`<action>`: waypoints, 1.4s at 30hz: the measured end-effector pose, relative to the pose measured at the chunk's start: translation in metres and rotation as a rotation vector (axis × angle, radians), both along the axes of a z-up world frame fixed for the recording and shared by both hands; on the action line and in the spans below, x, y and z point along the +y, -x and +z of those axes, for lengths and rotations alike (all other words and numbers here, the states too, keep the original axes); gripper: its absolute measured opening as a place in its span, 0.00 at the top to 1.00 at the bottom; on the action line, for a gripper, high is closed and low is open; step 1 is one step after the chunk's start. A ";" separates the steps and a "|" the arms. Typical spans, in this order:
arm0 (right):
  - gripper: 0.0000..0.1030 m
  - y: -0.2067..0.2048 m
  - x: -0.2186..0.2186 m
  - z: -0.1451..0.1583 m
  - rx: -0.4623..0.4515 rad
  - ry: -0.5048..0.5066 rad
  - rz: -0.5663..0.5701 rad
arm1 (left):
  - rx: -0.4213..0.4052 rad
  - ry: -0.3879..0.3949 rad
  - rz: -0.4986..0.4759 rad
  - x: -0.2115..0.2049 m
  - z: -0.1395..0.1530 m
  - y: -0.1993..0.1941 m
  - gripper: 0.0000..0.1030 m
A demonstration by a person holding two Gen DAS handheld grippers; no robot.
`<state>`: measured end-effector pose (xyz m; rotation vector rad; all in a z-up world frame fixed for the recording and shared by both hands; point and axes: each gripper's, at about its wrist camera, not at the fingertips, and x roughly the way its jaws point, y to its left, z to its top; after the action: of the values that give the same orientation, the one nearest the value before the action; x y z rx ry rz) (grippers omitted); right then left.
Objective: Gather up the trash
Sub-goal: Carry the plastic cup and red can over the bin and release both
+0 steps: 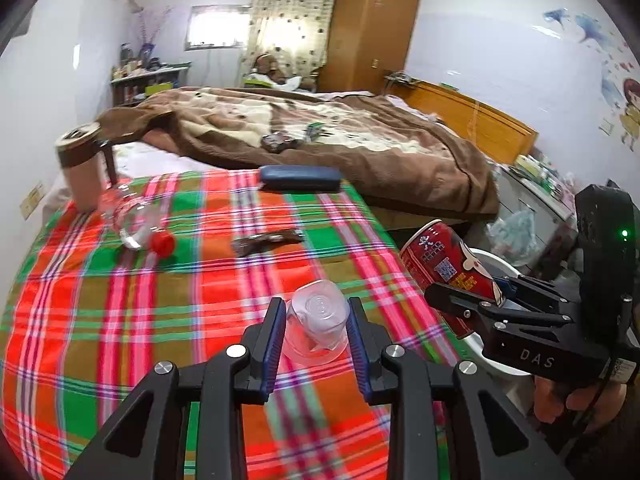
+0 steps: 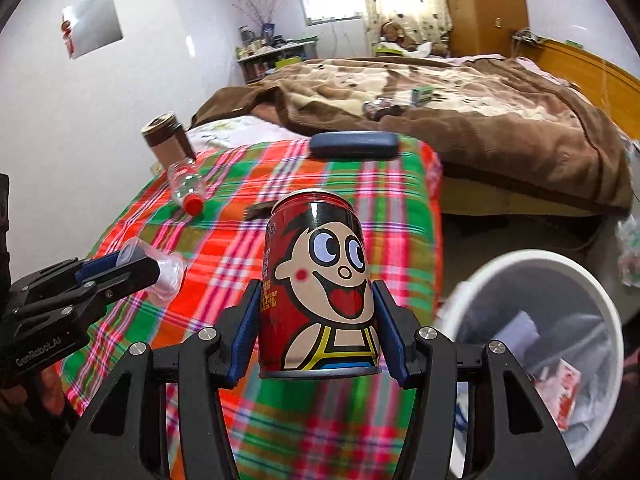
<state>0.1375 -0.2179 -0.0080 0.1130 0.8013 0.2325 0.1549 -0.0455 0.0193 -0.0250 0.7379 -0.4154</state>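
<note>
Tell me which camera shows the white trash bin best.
The right wrist view: the white trash bin shows its open rim and the litter inside, just right of the red can that the right gripper holds. The left wrist view shows only a sliver of its rim behind that can and gripper.

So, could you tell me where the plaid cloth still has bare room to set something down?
Bare plaid cloth runs wide below the bottle and left of the cup. A smaller patch lies between the wrapper and the blue case. It is crowded at the far-left corner, where mug and bottle meet.
</note>
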 end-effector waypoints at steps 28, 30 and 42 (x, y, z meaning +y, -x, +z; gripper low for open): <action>0.47 0.043 -0.127 -0.017 0.041 0.043 -0.335 | 0.030 -0.026 -0.300 -0.171 -0.011 0.022 0.70; 0.47 0.044 -0.133 -0.019 0.050 0.049 -0.351 | 0.039 -0.027 -0.311 -0.181 -0.014 0.022 0.70; 0.46 0.044 -0.160 -0.035 0.117 0.076 -0.424 | 0.061 -0.043 -0.360 -0.224 -0.025 0.017 0.70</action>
<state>0.0932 -0.3782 -0.0429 0.2227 0.8818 -0.2073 0.1379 -0.2697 -0.0058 0.1377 0.8132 -0.7445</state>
